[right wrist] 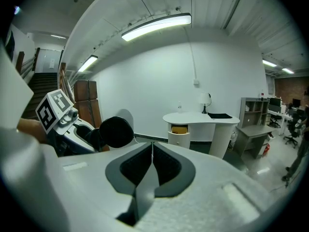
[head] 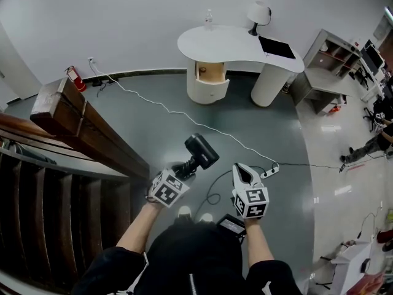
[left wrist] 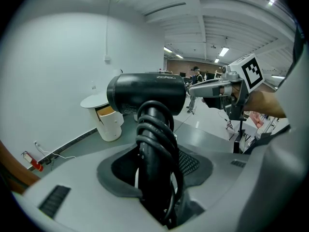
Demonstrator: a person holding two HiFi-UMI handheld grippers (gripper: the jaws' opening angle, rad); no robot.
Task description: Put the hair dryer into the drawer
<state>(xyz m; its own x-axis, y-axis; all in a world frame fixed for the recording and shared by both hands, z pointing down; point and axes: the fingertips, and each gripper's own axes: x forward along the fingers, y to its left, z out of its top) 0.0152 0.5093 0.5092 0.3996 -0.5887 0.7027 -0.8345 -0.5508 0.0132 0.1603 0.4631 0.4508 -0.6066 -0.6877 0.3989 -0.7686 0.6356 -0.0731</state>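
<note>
A dark wooden stair railing [head: 80, 125] fills the left side of the head view, above a glossy grey floor [head: 147, 125]. Beside it, the left gripper [head: 182, 169], held in the person's left hand, has its fingers [left wrist: 116, 175] clenched on the handle of a black hair dryer [head: 201, 150]. The dryer's own black cord [left wrist: 159, 144] is wound in loops round that handle. In the left gripper view the dryer stands upright between the fingers, its barrel lying crosswise at the top. It is in the air above the floor, well apart from the drawer. Just right of it, the right gripper [head: 244, 172] has its fingers [right wrist: 169, 170] pressed together with nothing between them. A thin white cable [head: 184, 114] runs across the floor to a white power strip [head: 270, 172] near the right gripper. Farther off, against the white wall, stands a white curved bench [head: 236, 45] carrying a white lamp [head: 258, 14] and a flat black slab [head: 276, 47]. Its rounded pedestal holds a white drawer with a pale wooden inside [head: 210, 72], which is pulled open. A grey shelf unit [head: 325, 57] stands to the right.
</note>
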